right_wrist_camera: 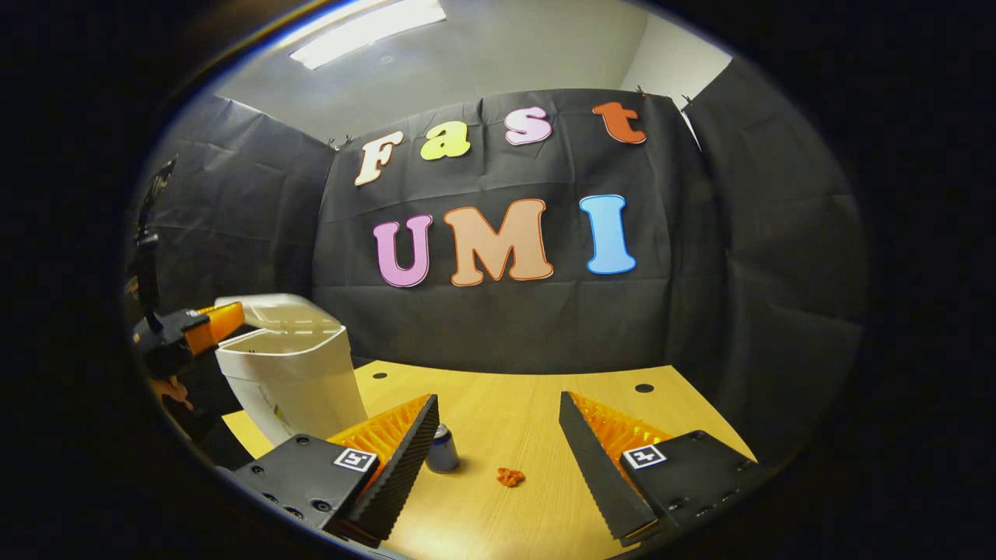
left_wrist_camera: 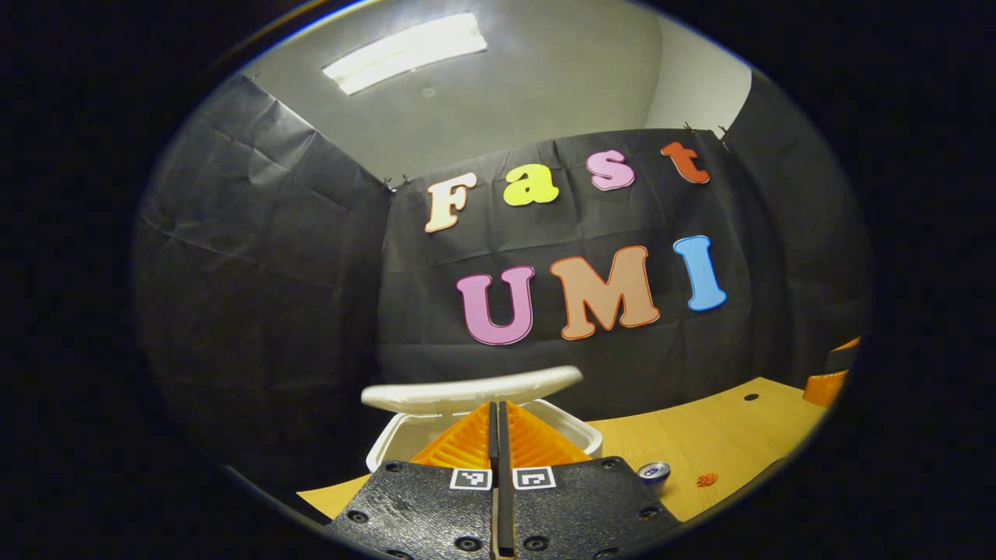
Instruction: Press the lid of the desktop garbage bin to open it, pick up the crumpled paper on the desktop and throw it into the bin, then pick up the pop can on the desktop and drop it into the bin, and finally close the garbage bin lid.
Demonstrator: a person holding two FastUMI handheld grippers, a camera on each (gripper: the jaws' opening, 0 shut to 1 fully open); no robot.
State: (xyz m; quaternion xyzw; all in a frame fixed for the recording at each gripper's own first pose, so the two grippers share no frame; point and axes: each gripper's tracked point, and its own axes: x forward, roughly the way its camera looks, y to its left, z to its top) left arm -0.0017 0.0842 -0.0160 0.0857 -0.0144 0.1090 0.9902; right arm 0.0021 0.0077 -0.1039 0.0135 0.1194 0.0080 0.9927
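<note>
The bin [right_wrist_camera: 292, 381] stands on the left part of the tabletop [right_wrist_camera: 545, 404], and its lid [right_wrist_camera: 272, 311] is raised, so the opening is free. The left tool [left_wrist_camera: 498, 424] has its fingers closed together with nothing between them, right at the bin's near rim under the lid. The right tool [right_wrist_camera: 498, 459] is wide open and holds nothing; it hangs over the tabletop with the paper [right_wrist_camera: 510, 477] and the can [right_wrist_camera: 442, 449] lying between and ahead of its fingers.

The paper is a small crumpled ball, near the can but apart from it. I judge it very light and soft; it will squash under the fingers and has no clear long axis, so it can be taken from any side, best across its middle with a gentle squeeze.

The can stands upright, its long axis vertical and its top facing up, close to the bin's foot. It is probably empty and light, with thin, smooth walls that dent and slip easily. The fingers should close across the middle of its round side, not at the top edge.
</note>
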